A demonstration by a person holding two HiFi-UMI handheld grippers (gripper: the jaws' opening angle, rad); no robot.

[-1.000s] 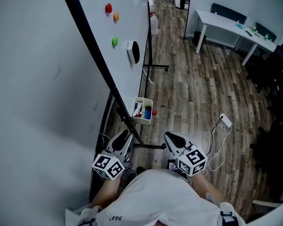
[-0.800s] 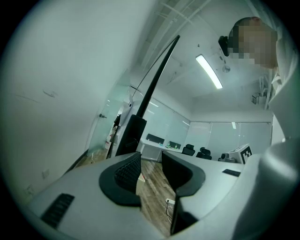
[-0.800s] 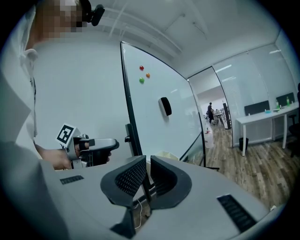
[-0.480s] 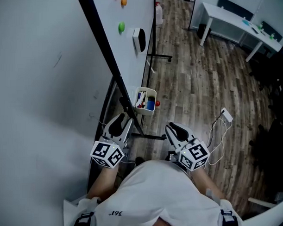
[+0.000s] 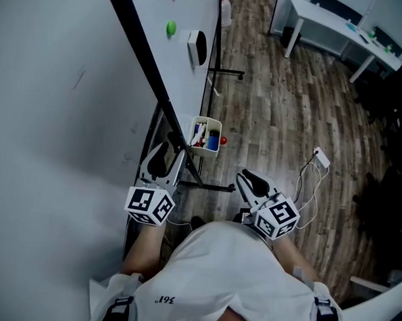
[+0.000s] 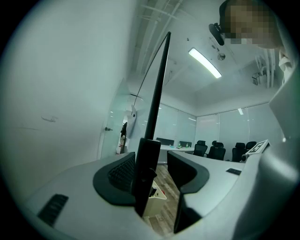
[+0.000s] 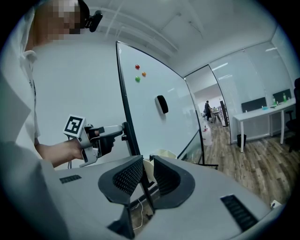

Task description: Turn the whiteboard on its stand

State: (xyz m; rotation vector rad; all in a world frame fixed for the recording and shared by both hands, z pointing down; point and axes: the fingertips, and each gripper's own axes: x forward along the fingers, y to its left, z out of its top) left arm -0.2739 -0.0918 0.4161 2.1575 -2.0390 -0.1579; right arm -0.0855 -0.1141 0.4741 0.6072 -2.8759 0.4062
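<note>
Left gripper [image 5: 165, 160] is up at the near edge of the whiteboard [image 5: 184, 77] and its fingers have just been opening. They now stand spread, with the black frame [image 6: 149, 173] between them, not pinched. Right gripper [image 5: 249, 181] hangs off to the side, apart from the board – fingers a narrow gap apart, nothing in them. The board is on its stand over the wooden floor [image 5: 274, 126], with a green magnet [image 5: 171, 28] and an eraser [image 5: 197, 48] on its face and a cream bin [image 5: 206, 135] of markers by its lower corner
</note>
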